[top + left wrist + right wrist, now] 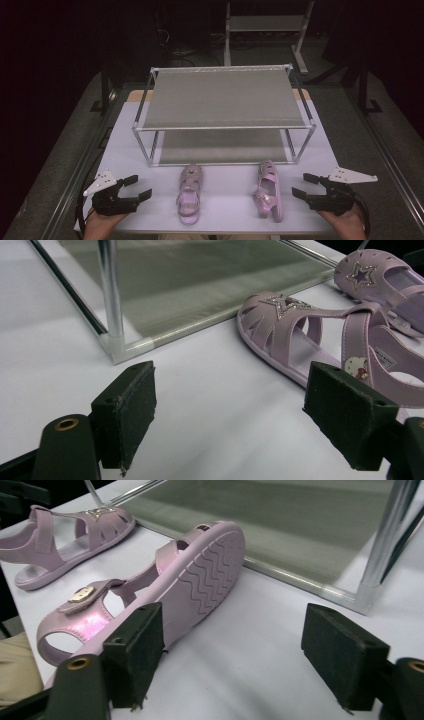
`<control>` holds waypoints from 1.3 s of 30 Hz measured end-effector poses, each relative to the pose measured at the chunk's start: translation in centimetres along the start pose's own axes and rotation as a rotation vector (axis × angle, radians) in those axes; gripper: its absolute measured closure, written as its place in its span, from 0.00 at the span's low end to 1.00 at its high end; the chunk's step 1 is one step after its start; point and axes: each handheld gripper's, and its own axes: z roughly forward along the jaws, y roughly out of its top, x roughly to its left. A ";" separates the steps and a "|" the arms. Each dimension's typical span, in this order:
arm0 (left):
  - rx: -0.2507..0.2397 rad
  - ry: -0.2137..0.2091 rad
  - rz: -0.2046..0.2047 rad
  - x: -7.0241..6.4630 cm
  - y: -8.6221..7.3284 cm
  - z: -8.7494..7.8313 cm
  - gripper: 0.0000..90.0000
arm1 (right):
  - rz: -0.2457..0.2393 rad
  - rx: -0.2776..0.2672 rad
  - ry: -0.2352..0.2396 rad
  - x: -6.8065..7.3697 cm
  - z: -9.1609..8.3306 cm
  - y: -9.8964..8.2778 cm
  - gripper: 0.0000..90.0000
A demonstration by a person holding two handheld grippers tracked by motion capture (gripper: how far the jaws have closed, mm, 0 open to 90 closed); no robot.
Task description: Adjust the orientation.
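Observation:
Two pink sandals lie on the white table in front of a two-shelf metal rack point(222, 97). The left sandal point(189, 192) point(310, 335) sits upright on its sole, a glittery star on its toe. The right sandal point(268, 190) point(200, 580) lies tipped on its side, its wavy sole facing my right gripper. My left gripper point(137, 187) point(240, 410) rests open near the table's front left, its jaws pointing toward the left sandal. My right gripper point(304, 185) point(240, 650) rests open at the front right, just right of the tipped sandal. Nothing is between either pair of jaws.
The rack's lower shelf point(220, 147) sits just behind the sandals, its corner posts point(112, 295) point(382, 545) close to both grippers. The white table point(225, 210) ends near my hands. Dark floor and another metal frame point(265, 25) lie beyond.

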 end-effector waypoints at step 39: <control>0.037 -0.146 -0.005 -7.0 1.9 3.2 0.41 | -0.009 -0.012 -0.007 0.8 0.2 -0.1 0.25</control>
